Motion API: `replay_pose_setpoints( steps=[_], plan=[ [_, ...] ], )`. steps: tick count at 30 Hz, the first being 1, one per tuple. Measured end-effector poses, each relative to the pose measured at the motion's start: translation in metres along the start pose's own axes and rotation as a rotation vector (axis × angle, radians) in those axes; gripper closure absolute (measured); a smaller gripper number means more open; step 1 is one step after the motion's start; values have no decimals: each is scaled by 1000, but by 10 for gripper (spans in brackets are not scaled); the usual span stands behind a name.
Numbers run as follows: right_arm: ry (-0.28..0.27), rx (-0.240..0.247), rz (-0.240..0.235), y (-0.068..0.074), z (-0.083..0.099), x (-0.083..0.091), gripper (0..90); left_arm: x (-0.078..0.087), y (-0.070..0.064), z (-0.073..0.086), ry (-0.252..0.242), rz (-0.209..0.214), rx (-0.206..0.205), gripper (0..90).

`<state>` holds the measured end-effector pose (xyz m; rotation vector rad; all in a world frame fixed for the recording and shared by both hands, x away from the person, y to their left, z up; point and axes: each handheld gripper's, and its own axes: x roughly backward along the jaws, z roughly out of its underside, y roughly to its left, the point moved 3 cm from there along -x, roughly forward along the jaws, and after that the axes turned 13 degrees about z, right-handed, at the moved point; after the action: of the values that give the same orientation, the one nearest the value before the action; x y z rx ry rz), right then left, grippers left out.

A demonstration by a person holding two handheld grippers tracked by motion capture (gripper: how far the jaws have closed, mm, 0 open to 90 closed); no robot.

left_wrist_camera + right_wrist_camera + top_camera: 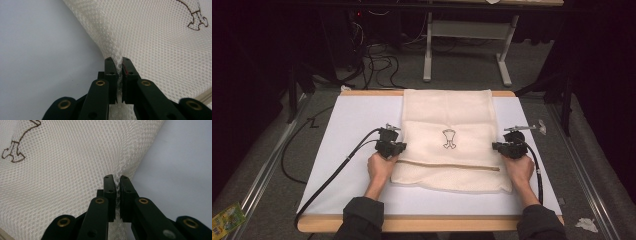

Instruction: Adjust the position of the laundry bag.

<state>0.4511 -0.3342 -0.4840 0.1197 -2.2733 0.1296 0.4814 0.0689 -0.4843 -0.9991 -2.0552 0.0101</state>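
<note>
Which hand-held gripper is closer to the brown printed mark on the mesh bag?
Left, slightly. The left hand-held gripper pinches the mesh bag edge beside the brown mark; the right hand-held gripper pinches the opposite edge, a little farther off.

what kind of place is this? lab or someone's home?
Most likely a lab or data-collection room, not a home. A white work table stands on grey carpet, loose cables lie behind it near a metal desk frame, and dark curtains surround the set-up. Both grippers clamp a mesh laundry bag.
</note>
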Motion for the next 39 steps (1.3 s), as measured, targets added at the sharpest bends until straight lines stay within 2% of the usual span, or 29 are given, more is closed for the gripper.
replay_pose_setpoints(
  steps=[5, 17, 24, 30, 36, 39],
  plan=[
    [-32, -10, -32, 2, 0, 5, 868, 7, 0, 1, -14, -12, -7, 847],
    [-48, -13, -93, 15, -3, 6, 866, 23, 8, 11, -26, -38, -6, 839],
    [-55, 4, -109, 26, -5, 8, 865, 37, 9, 18, -31, -57, -22, 834],
    [-61, 22, -127, 38, -7, 9, 864, 46, 14, 24, -34, -79, -12, 829],
    [-58, 40, -116, 45, -7, 9, 864, 48, 16, 27, -28, -91, -15, 823],
    [-57, 42, -119, 48, -7, 9, 864, 48, 16, 29, -18, -113, -35, 817]
  ],
)
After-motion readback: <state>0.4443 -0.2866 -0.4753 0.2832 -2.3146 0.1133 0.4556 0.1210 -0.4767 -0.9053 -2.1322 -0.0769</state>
